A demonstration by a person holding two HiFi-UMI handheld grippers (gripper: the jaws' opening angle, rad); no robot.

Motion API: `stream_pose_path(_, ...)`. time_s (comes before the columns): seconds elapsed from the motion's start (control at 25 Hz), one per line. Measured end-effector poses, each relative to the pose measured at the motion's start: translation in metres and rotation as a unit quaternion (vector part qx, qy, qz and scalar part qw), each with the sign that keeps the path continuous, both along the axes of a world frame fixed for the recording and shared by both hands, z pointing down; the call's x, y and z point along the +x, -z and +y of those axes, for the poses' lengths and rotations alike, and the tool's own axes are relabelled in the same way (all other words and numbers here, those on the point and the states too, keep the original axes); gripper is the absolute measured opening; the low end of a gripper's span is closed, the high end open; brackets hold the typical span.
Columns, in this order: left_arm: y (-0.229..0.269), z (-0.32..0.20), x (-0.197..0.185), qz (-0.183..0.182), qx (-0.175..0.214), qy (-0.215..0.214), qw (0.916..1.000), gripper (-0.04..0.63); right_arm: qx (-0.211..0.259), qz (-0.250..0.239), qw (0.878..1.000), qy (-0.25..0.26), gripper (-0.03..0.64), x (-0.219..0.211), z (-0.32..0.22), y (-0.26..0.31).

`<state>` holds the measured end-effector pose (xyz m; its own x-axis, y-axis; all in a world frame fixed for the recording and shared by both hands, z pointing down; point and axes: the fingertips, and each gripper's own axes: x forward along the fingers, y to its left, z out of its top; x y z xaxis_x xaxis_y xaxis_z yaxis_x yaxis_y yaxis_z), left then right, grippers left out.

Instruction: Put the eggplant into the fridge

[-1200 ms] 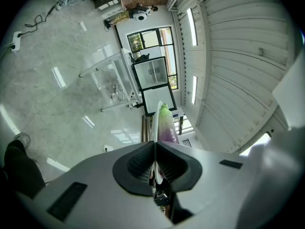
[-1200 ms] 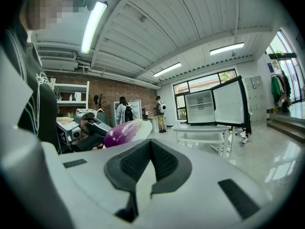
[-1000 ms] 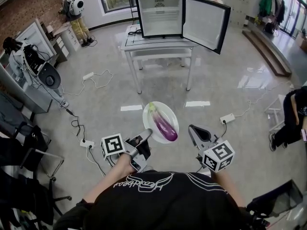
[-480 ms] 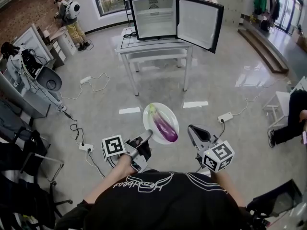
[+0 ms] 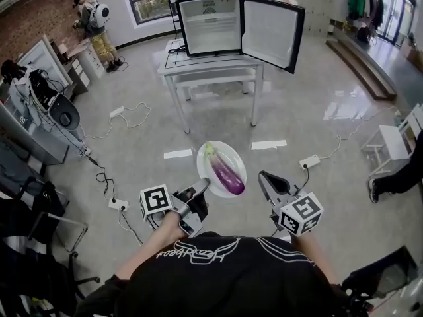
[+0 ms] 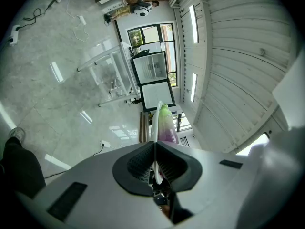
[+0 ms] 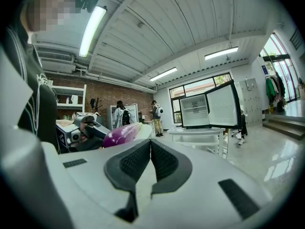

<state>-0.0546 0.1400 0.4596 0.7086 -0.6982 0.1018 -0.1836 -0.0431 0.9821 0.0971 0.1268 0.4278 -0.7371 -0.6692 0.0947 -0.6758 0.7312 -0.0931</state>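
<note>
Gripping plate (image 5: 233, 156) rim, left tool (image 5: 202, 185) bears eggplant (image 5: 227, 172); right tool (image 5: 266, 178) closed

The left tongs (image 5: 200, 187) grip a plate (image 5: 233, 154) bearing eggplant (image 5: 225, 172).

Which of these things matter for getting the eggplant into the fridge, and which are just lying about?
Job: eggplant; plate under it; left gripper clamping the plate; open fridge; its table.
Lying about: power strip; cables; tape strips.
</note>
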Motion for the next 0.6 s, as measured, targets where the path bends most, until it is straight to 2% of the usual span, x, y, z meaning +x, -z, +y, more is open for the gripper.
stream_pose_path(0.28, -0.003, -0.002, 0.002, 0.004, -0.002, 0.001, 1.0000, 0.021, -0.036, -0.010, 0.999, -0.001, 0.006, 0.004, -0.006, -0.014)
stream_pose_path(0.6, -0.012, -0.016, -0.008, -0.007, -0.014, 0.008, 0.9998, 0.021, -0.037, -0.003, 0.999, 0.006, 0.006, -0.004, -0.021, -0.019)
